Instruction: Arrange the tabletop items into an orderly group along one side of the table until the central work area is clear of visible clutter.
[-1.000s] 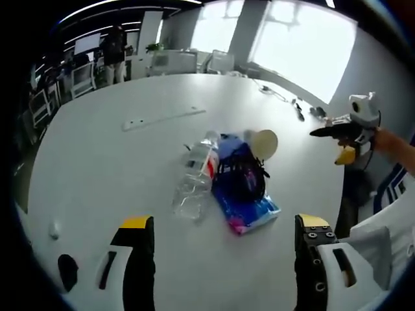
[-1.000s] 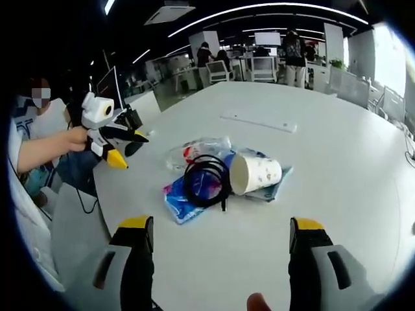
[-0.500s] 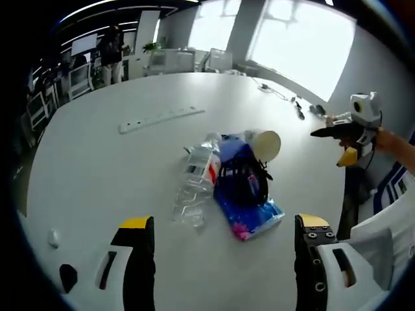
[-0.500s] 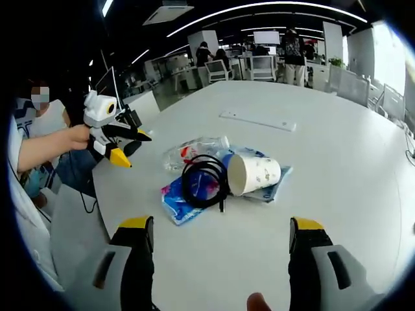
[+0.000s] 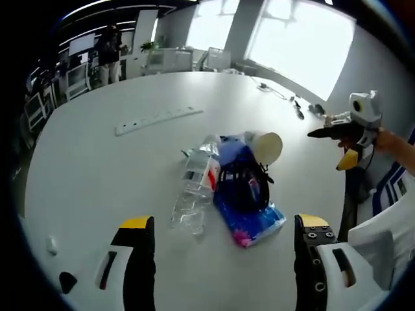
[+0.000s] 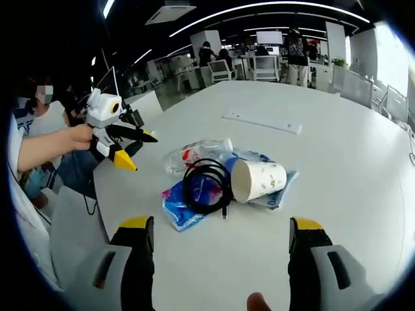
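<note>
White round tabletop [image 6: 337,162] carries, mid-frame, a clear crushed plastic bottle [image 5: 193,194], blue tissue pack [image 5: 249,217], black coiled cable [image 6: 206,184] and tipped paper cup [image 6: 258,179], while my left gripper [image 5: 220,228] and right gripper [image 6: 219,228] hover wide apart, holding nothing.

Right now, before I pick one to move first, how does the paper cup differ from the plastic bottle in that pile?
The paper cup is opaque white with small printed marks; the plastic bottle is clear with a red and white label. The cup is short with a wide open mouth; the bottle is long and narrow-necked. The cup rests partly on the blue packet beside the black cable coil; the bottle lies behind them. Both lie on their sides on the white table.
</note>
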`<action>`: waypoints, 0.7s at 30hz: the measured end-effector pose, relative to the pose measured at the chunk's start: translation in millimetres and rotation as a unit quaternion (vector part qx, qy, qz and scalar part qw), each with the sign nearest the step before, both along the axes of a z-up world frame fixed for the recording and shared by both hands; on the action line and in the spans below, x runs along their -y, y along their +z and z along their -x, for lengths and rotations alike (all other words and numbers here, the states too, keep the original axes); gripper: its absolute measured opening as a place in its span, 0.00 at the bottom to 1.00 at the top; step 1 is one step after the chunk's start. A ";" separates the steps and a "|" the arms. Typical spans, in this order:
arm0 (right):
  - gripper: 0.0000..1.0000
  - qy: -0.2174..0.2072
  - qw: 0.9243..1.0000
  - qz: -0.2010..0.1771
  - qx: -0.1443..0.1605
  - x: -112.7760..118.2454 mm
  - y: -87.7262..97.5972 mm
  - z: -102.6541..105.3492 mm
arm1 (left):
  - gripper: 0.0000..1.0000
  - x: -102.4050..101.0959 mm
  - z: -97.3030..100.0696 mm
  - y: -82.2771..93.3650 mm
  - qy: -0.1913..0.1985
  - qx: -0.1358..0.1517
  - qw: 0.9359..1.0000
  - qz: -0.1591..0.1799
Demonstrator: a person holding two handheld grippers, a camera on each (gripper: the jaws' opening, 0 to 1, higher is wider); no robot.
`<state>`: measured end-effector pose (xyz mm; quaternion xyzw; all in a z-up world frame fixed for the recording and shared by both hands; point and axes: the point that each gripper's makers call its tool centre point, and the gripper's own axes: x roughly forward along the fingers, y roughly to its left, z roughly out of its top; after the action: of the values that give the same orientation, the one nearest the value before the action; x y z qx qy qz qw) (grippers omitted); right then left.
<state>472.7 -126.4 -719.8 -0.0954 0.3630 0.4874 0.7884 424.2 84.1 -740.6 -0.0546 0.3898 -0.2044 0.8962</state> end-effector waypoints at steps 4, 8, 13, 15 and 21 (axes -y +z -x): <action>0.84 0.001 1.000 -0.002 -0.001 -4.3 0.4 -2.3 | 0.86 -0.7 -2.0 -1.5 -0.002 -0.001 1.000 -0.001; 0.84 0.004 1.000 -0.006 -0.001 -9.4 1.5 -4.8 | 0.86 0.3 -3.2 -4.7 -0.005 -0.004 1.000 -0.002; 0.83 0.010 1.000 -0.007 -0.001 -14.6 2.7 -4.2 | 0.86 1.2 -5.2 -8.0 -0.007 -0.006 1.000 -0.002; 0.83 0.013 1.000 -0.007 -0.001 -16.0 3.0 -3.9 | 0.86 1.9 -7.1 -9.8 -0.008 -0.008 1.000 -0.002; 0.83 0.022 1.000 -0.008 0.000 -23.2 4.5 -4.0 | 0.86 5.3 -12.9 -12.2 -0.014 -0.008 1.000 -0.003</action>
<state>476.7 -103.2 -715.3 -0.0966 0.3569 0.5078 0.7781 437.1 78.7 -752.8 -0.0483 0.3981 -0.2157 0.8903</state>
